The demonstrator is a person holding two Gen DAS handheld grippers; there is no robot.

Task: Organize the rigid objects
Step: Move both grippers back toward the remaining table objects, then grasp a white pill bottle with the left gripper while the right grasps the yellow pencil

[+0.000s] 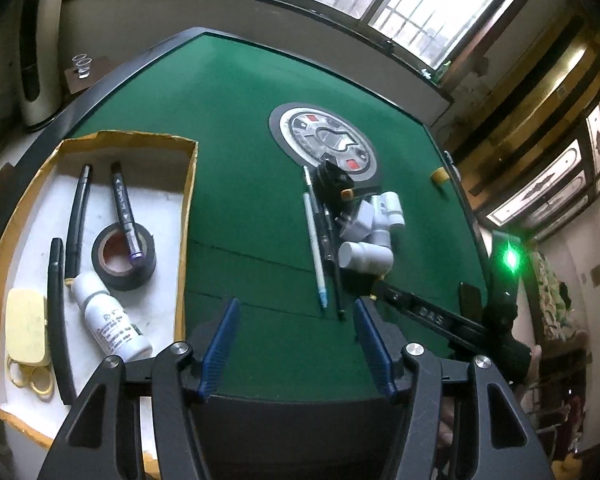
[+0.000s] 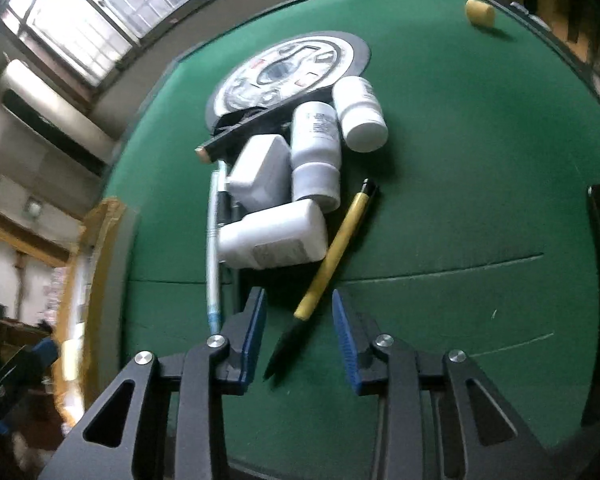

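We are looking down from the left wrist camera, tilted steeply over the green felt table (image 1: 260, 160), with the round grey-and-white centre disc (image 1: 324, 140) well ahead and the yellow-edged cardboard box (image 1: 188, 200) to its left. From the right wrist camera we are sitting nearer that disc (image 2: 288, 72), facing it across the cluster of white plastic bottles (image 2: 316, 140). Both views are sharing the disc, the bottles (image 1: 364, 256) and the small yellow cylinder (image 1: 439, 176) (image 2: 480, 12).

Near the green felt desk's (image 1: 252, 184) middle, 3 white plastic bottles (image 2: 274, 236), a white adapter block (image 2: 260, 176), slim pens (image 1: 315, 248) and a yellow-barrelled pen (image 2: 332, 248) lie heaped. Open yellow cardboard box (image 1: 190, 200) at the left edge holds black tape roll (image 1: 124, 258), markers, small white bottle (image 1: 110, 318).
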